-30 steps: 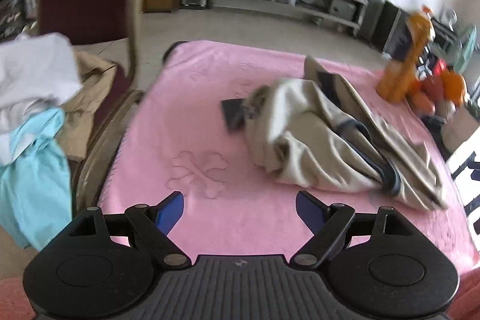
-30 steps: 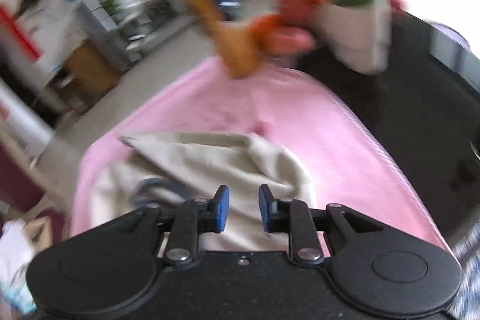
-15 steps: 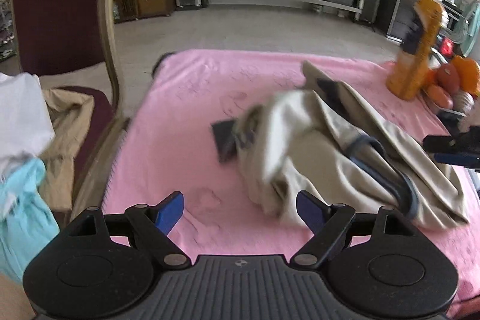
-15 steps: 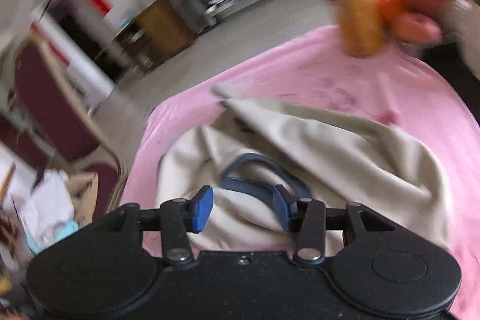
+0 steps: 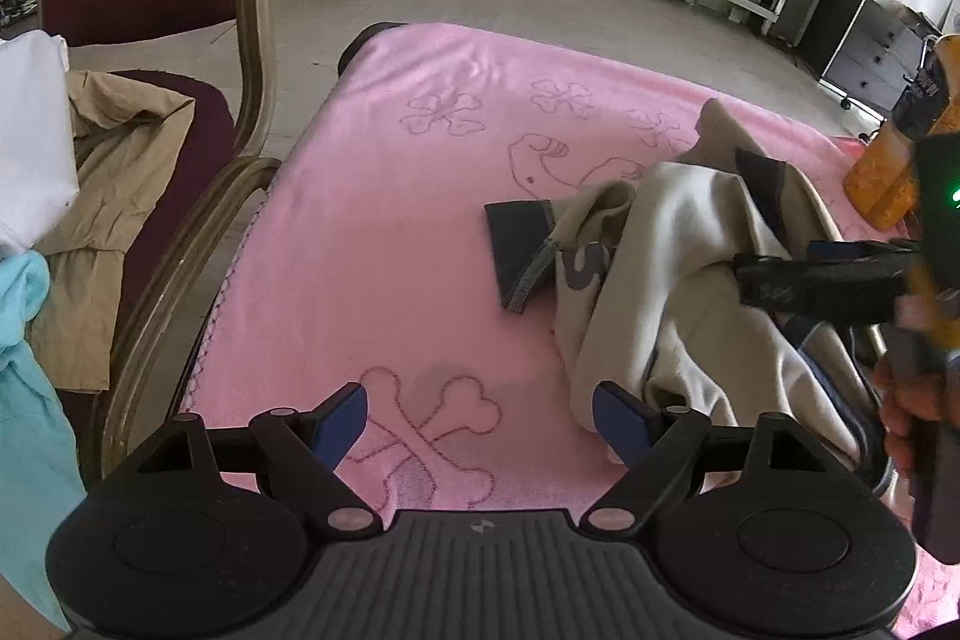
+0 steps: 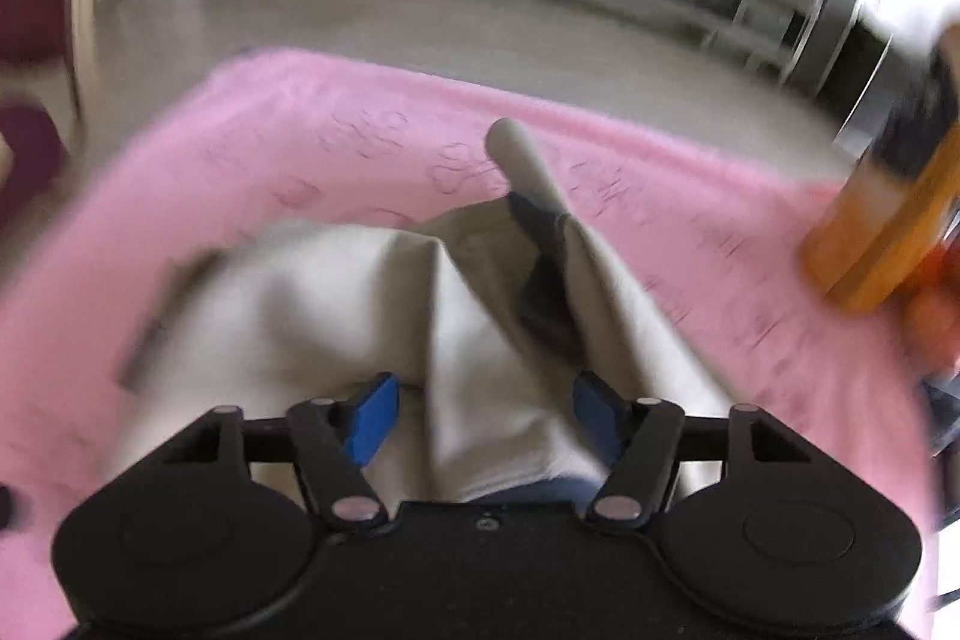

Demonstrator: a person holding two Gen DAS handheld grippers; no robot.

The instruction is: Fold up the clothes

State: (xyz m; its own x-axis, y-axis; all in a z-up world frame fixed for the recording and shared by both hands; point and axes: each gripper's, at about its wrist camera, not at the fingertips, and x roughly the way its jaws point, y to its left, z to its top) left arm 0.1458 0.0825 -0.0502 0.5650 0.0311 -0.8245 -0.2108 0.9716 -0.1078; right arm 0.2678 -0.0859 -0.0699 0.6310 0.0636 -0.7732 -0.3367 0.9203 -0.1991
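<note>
A crumpled beige garment (image 5: 672, 274) with dark navy trim lies on the right half of a pink blanket (image 5: 390, 232). My left gripper (image 5: 480, 421) hovers open over bare blanket, with its right finger close to the garment's near edge. In the right wrist view the same garment (image 6: 468, 340) fills the middle. My right gripper (image 6: 486, 415) is above it with its jaws opening. A fold of cloth rises between the fingers, and the pads do not press on it. Seen from the left wrist, the right gripper (image 5: 774, 274) reaches in from the right over the garment, held by a hand (image 5: 906, 406).
A chair (image 5: 180, 58) stands left of the blanket, piled with white, tan and light blue clothes (image 5: 90, 184). An orange bottle (image 6: 888, 214) and some fruit stand at the blanket's right edge. Bare floor and low shelving lie beyond.
My right gripper swung across the garment, rolled level and widened its jaws. My left gripper moved forward over the blanket toward the garment's near edge, still open.
</note>
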